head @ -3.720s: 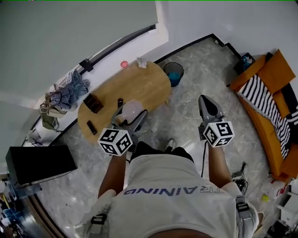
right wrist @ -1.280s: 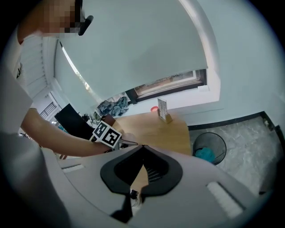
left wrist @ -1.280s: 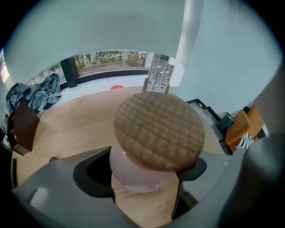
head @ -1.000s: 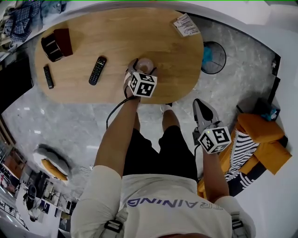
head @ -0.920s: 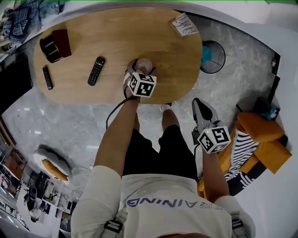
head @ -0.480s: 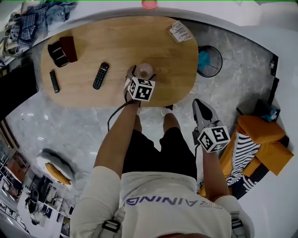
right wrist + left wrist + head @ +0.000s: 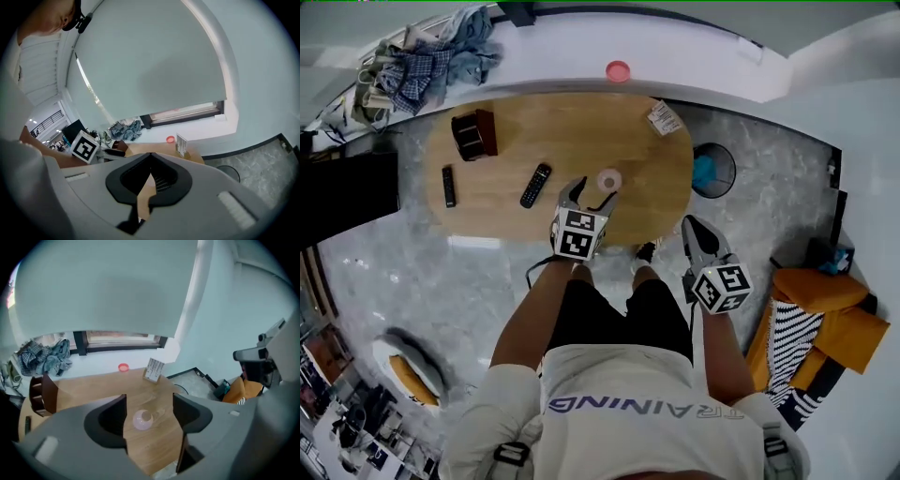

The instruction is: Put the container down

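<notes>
Pinkish and translucent: found the container (image 7: 608,178) upright on the wooden worktop (image 7: 581,131), right of centre and toward the near edge. Saw nothing touching it. Picked out the same container (image 7: 142,419) in the left gripper view, small, on bare wood, framed in the gap between the jaws with both pads clear of it.

Read the left gripper (image 7: 592,194) as open: jaws well apart, just been narrowing, nothing gripped between them. Placed it just near of the container in the head view, pointing down and toward the far side.

Read the right gripper (image 7: 691,223) as closed on nothing: jaw tips touching in its own view, only a sliver of wood showing through the notch below them. Placed it over the grey floor (image 7: 487,281), off the worktop's near right end, well apart from the container.

Noted elsewhere on the worktop:
- a black remote (image 7: 535,186), left of the container and apart from it
- a slimmer black handset (image 7: 448,186), further left
- a dark box (image 7: 473,134) toward the far left
- a printed card (image 7: 664,117) at the far right end

Noted beyond the worktop a red lid (image 7: 618,70) on the white sill (image 7: 694,66), and a heap of clothes (image 7: 441,56) at the sill's left. Noted on the floor a round bin (image 7: 713,170) just right of the worktop, and an orange sofa (image 7: 834,314) with a striped cushion (image 7: 787,342) at the right.
</notes>
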{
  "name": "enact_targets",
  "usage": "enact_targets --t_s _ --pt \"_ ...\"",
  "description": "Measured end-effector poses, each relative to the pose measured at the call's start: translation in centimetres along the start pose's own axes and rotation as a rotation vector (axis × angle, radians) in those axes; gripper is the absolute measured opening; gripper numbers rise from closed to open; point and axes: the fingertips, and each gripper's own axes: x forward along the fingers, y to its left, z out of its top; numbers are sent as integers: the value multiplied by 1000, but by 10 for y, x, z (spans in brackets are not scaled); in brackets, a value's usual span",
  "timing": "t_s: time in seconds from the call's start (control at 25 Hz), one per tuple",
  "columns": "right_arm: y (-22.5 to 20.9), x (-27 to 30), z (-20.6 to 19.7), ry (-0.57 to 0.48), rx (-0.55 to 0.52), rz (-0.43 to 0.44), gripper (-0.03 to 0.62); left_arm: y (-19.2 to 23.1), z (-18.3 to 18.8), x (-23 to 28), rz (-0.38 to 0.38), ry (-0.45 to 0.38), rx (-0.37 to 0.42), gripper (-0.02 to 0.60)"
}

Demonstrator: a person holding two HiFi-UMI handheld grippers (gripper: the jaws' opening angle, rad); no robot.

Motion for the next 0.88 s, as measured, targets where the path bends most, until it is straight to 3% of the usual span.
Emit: enact_targets --t_s 0.28,0.52,0.88 --pt "45 -21 69 -113 -81 19 15 14 88 -129 58 -267 -38 143" --pt "86 -54 145 -245 -157 30 15 10 150 -246 106 -466 -23 40" --pt "163 -123 267 -484 -314 104 15 -15 225 -354 123 -672 74 12"
